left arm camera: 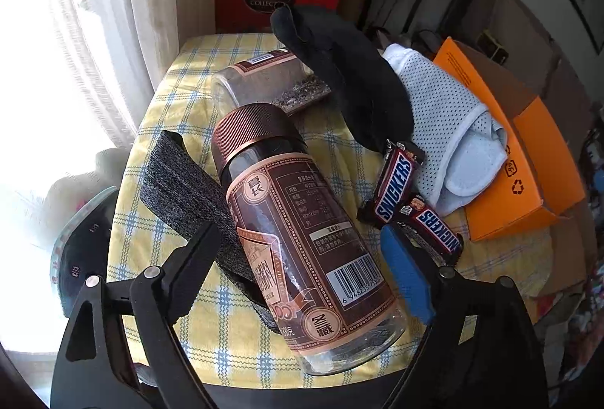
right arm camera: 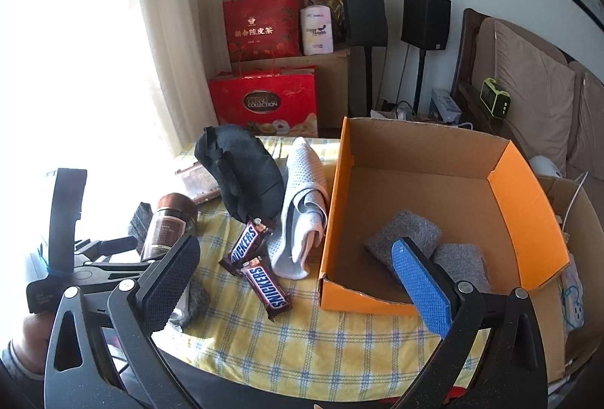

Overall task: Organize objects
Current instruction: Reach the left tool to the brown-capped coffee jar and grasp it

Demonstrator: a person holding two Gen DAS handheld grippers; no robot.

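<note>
A brown-capped jar (left arm camera: 298,235) lies on its side on the yellow checked tablecloth (left arm camera: 170,99), between the jaws of my open left gripper (left arm camera: 298,258); the fingers stand apart from its sides. It rests on a dark grey felt pad (left arm camera: 181,179). It also shows in the right wrist view (right arm camera: 170,224). Two Snickers bars (left arm camera: 396,182) (left arm camera: 438,231) lie to its right. My right gripper (right arm camera: 298,273) is open and empty, above the front of the table. The orange cardboard box (right arm camera: 339,197) holds two grey pads (right arm camera: 404,231) (right arm camera: 460,262).
A second jar (left arm camera: 264,80) lies behind the first. A black eye mask (right arm camera: 241,175) and a white mesh cloth (right arm camera: 302,205) lie beside the box. Red gift bags (right arm camera: 264,103), speakers (right arm camera: 364,14) and a sofa (right arm camera: 536,99) stand behind the table.
</note>
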